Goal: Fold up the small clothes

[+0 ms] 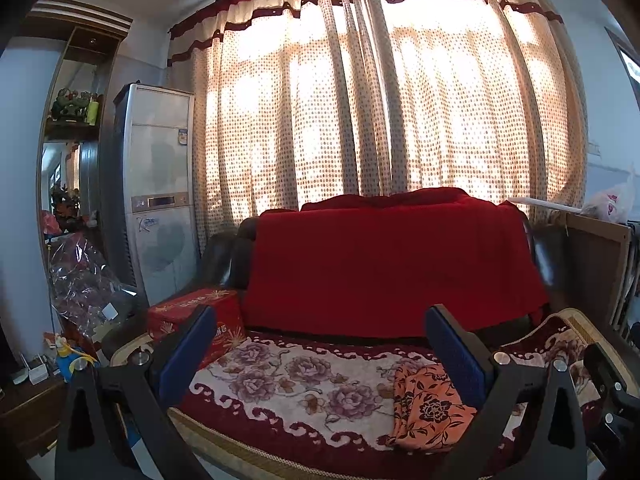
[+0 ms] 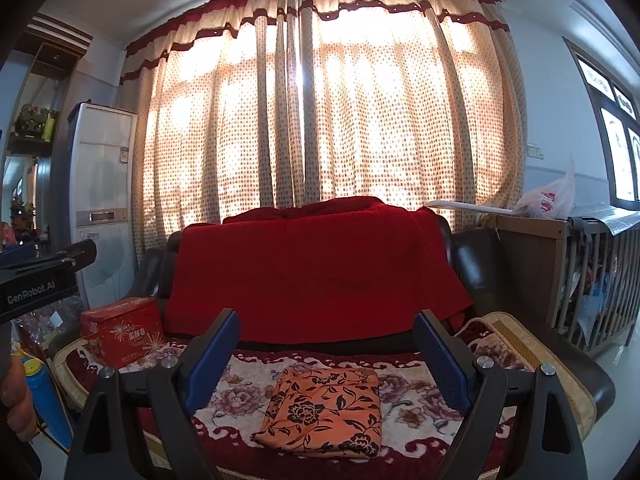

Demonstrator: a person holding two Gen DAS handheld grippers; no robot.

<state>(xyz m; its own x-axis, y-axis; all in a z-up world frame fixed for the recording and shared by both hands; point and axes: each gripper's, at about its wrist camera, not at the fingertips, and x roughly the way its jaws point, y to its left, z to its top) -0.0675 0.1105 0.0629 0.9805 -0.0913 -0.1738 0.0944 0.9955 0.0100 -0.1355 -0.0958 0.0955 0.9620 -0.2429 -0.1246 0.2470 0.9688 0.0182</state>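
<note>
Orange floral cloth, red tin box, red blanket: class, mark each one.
orange floral cloth (image 2: 324, 412), right wrist view, centre of its top face
red tin box (image 2: 120, 330), right wrist view, front side
red blanket (image 2: 316, 264), right wrist view, middle of the drape

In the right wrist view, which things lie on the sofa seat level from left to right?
Blue bottle → red box → orange floral cloth → sofa's right armrest.

Backlit curtains (image 1: 360, 100) glare brightly; foreground dim; fisheye edges curve, corners black.
</note>
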